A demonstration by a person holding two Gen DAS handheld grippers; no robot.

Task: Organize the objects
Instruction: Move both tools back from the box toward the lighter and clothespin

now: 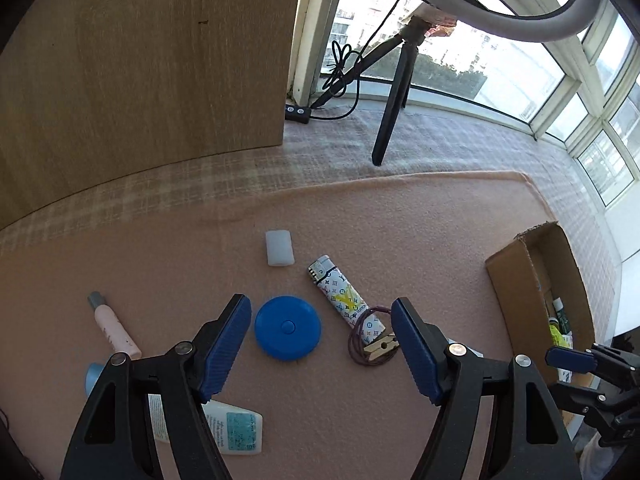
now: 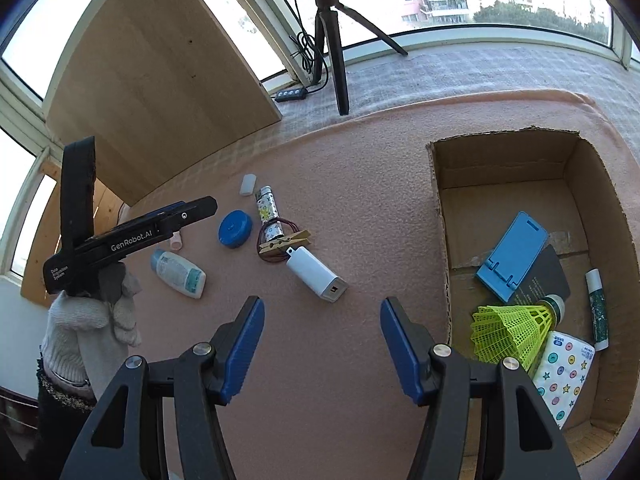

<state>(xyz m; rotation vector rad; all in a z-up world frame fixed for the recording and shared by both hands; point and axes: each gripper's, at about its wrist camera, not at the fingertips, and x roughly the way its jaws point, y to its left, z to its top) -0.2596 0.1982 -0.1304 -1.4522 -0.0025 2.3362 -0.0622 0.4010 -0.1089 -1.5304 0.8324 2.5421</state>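
My left gripper (image 1: 320, 320) is open and empty, hovering just above and around a round blue tape measure (image 1: 287, 328) on the pink mat. Right of the tape measure lie a patterned lighter (image 1: 340, 292), a purple hair tie (image 1: 360, 344) and a wooden clothespin (image 1: 380, 347). A white eraser (image 1: 279, 248), a pink tube (image 1: 114, 326) and a white lotion bottle (image 1: 236, 430) lie around. My right gripper (image 2: 322, 320) is open and empty, near a white charger (image 2: 316, 274), left of the cardboard box (image 2: 438, 208).
The box holds a blue phone stand (image 2: 514, 254), a yellow shuttlecock (image 2: 510, 330), a tissue pack (image 2: 564, 372) and a green tube (image 2: 597, 308). A ring-light tripod (image 2: 336, 52) and a wooden board (image 2: 160, 80) stand at the back by the windows.
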